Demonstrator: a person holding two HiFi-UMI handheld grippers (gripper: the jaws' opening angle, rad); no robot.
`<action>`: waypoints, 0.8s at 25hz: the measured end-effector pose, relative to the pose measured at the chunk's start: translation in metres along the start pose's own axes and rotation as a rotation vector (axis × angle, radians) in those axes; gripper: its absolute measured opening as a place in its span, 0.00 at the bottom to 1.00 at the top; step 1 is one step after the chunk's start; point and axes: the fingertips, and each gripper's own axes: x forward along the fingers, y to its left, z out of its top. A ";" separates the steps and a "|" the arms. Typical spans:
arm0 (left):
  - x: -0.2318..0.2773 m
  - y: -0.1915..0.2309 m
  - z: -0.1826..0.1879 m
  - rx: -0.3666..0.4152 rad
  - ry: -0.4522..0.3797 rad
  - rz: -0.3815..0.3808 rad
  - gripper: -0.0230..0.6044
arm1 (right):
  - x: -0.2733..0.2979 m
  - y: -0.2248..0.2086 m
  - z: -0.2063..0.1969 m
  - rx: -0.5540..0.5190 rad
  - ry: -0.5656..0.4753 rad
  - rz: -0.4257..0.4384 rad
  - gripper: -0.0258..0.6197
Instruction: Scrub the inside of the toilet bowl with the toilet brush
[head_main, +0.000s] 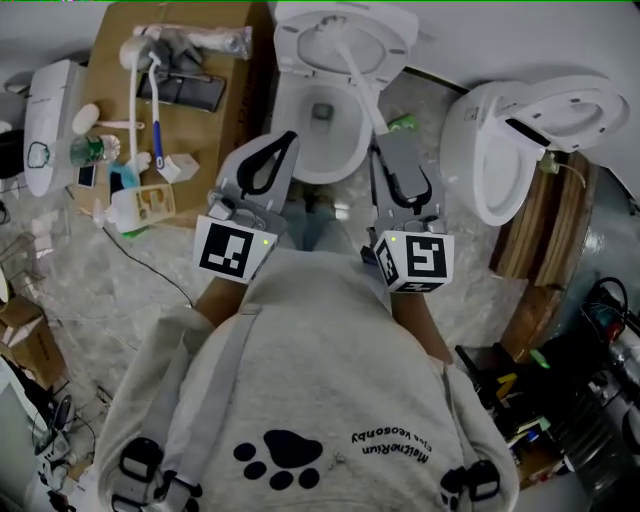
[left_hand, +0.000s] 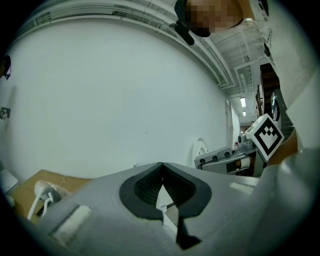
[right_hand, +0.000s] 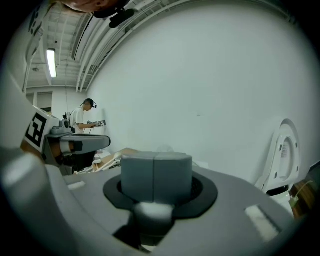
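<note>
Cool, even indoor light, dim in the head view, with soft shadows. A ceiling strip light (right_hand: 51, 62) glows in the right gripper view. Both gripper views bulge strongly, darken to black corners, and blur nearest the lens.

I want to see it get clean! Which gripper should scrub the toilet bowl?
Right. The right gripper holds the long white toilet brush, reaching over the white toilet bowl. The left gripper is shut, empty.
</note>
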 end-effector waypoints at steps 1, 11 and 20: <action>0.001 0.001 -0.005 -0.008 0.008 -0.004 0.04 | 0.002 0.000 -0.005 0.007 0.012 -0.002 0.28; 0.018 0.014 -0.057 -0.026 0.074 -0.014 0.04 | 0.034 -0.005 -0.056 0.073 0.098 0.003 0.28; 0.028 0.028 -0.117 -0.072 0.132 0.008 0.04 | 0.058 -0.003 -0.115 0.113 0.181 0.017 0.28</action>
